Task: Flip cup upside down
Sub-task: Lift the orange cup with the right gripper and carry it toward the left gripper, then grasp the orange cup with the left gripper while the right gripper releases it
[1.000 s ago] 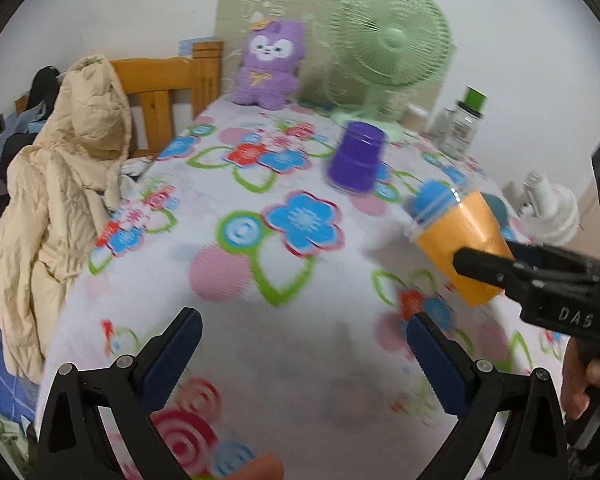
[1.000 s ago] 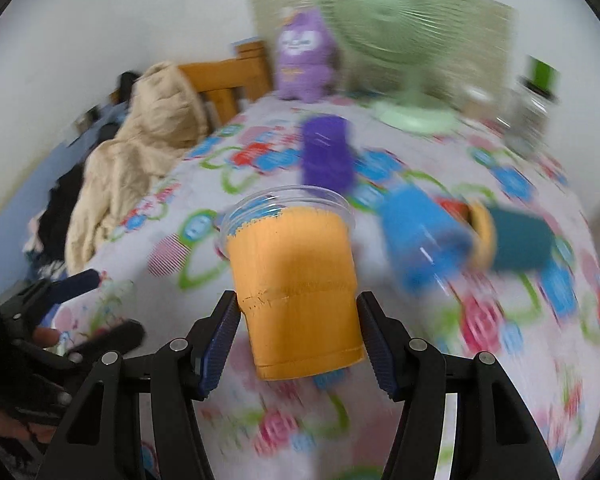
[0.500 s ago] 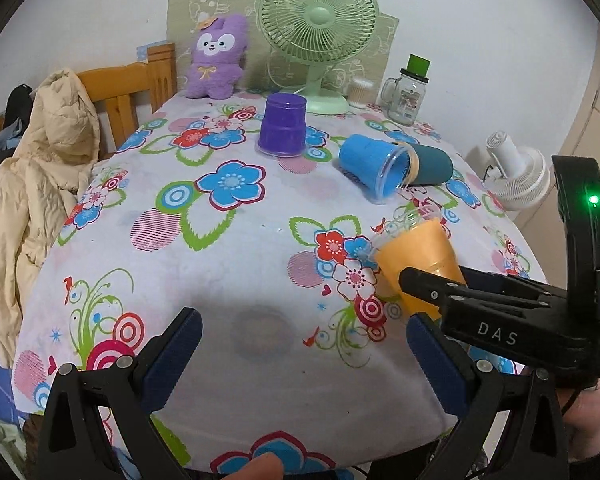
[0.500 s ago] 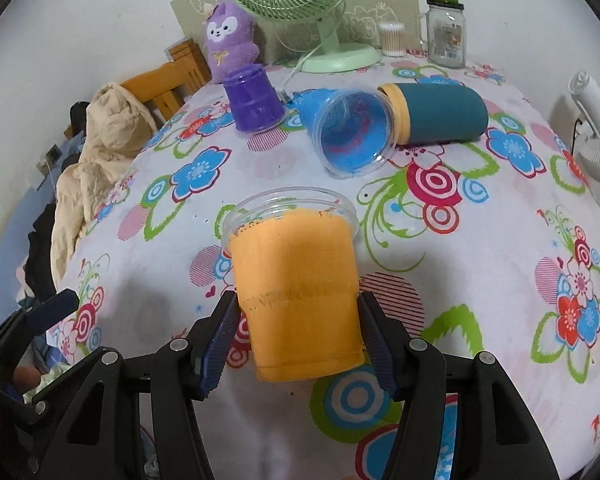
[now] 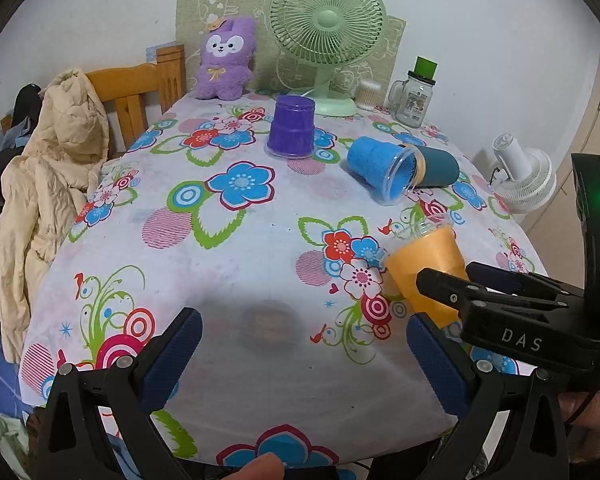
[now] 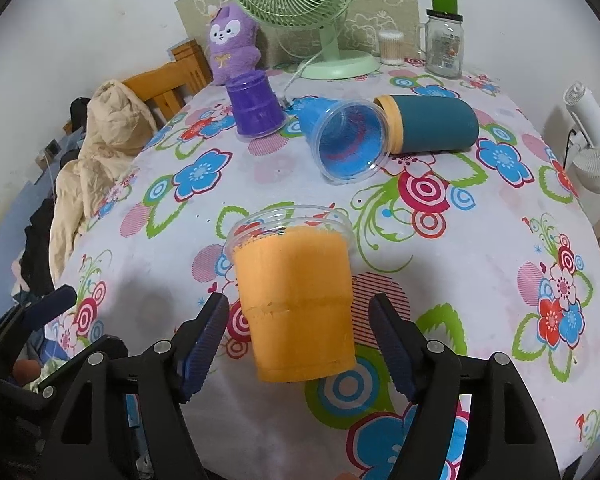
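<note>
An orange cup [image 6: 296, 300] with a clear rim stands upside down, rim on the flowered tablecloth, near the table's front right; it also shows in the left wrist view [image 5: 428, 268]. My right gripper [image 6: 300, 340] is open around it, with a gap on both sides between the pads and the cup. My left gripper [image 5: 300, 356] is open and empty over the table's front edge.
A purple cup [image 5: 291, 127] stands upside down further back. A blue cup [image 6: 346, 140] and a teal tumbler [image 6: 432, 124] lie on their sides. A green fan [image 5: 327, 36], plush toy [image 5: 224, 60], glass jar [image 5: 416, 96], and chair with coat [image 5: 56, 152] are around.
The right gripper carried the orange cup down onto the table and its jaws opened, letting go of the cup. The left gripper drew back toward the front edge.
</note>
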Action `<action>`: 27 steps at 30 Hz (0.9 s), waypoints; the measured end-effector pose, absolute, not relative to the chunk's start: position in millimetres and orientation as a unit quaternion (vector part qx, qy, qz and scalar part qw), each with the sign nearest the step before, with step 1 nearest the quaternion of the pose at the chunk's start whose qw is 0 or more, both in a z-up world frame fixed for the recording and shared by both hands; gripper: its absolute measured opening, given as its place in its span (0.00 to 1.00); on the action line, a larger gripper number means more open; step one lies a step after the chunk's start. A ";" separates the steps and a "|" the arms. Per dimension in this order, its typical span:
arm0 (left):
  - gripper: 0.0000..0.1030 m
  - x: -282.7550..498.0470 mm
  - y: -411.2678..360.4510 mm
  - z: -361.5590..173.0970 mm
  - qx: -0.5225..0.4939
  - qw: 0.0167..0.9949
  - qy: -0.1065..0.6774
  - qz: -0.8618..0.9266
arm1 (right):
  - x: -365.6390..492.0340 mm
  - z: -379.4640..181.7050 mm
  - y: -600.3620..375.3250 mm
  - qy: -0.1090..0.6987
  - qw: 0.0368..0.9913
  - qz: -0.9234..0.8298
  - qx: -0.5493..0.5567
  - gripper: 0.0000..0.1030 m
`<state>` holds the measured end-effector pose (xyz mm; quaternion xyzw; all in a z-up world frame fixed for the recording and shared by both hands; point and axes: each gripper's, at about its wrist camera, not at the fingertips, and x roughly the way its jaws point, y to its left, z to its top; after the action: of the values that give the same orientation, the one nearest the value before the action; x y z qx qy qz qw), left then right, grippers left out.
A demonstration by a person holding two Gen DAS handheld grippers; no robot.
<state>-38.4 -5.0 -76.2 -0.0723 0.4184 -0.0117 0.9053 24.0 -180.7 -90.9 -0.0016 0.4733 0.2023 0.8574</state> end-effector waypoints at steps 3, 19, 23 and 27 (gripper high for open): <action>1.00 -37.6 -9.4 -74.5 -0.069 0.906 0.417 -0.013 | 22.8 -88.2 -183.3 0.472 0.857 0.206 0.000 0.73; 1.00 -26.4 -54.2 -57.7 -0.051 0.915 0.397 -0.052 | 13.6 -52.3 -252.0 0.425 0.873 0.231 0.067 0.82; 1.00 -20.3 -76.6 -57.6 -0.042 0.916 0.391 -0.076 | 10.4 -47.2 -275.0 0.413 0.882 0.215 0.074 0.83; 1.00 -9.6 -93.3 -66.7 -0.041 0.915 0.394 -0.079 | 8.5 -49.7 -293.8 0.412 0.884 0.203 0.086 0.83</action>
<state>-9.6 -93.3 -66.7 -0.0414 0.3941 -0.0792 0.9147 8.5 -293.8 -49.7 0.0859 0.4119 0.2029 0.8842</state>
